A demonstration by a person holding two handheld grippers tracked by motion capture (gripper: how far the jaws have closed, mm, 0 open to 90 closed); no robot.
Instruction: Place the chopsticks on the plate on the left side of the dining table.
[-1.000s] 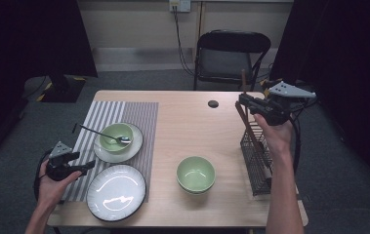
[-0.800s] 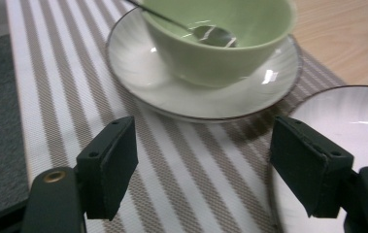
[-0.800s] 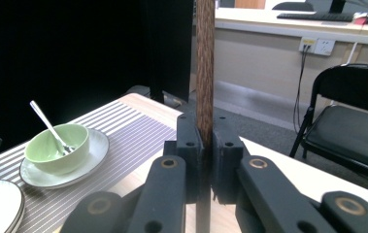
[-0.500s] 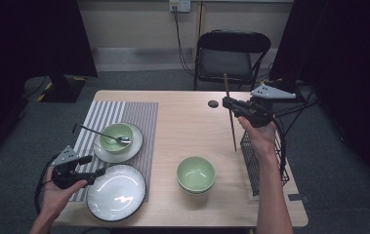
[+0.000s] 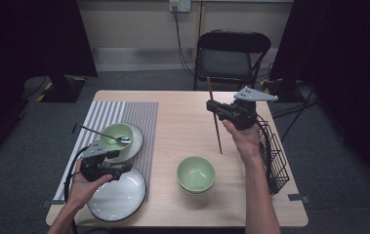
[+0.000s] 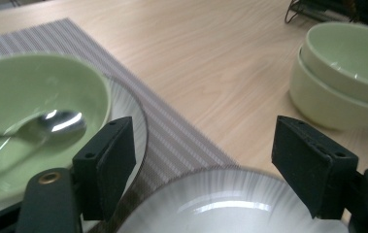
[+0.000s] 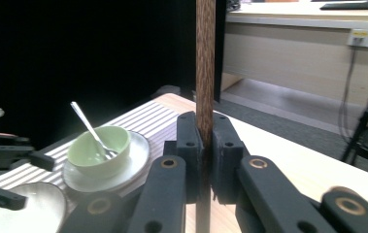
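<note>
Our two grippers are black. The left gripper (image 5: 119, 171), at the near left, carries a small grey three-cornered plate on top, and a black cable loops from its body down past the wrist. Its pads (image 6: 115, 162) are thick, square-edged black blocks with small screw holes, fixed to arms with a brass-coloured rivet. The right gripper (image 5: 212, 107), at the far right, bears a larger grey three-cornered plate. Seen up close, its pads (image 7: 189, 145) are flat black blocks with dark screws, on linked black arms joined by brass-ringed pivots. Our forearms are bare, with no sleeves showing.
</note>
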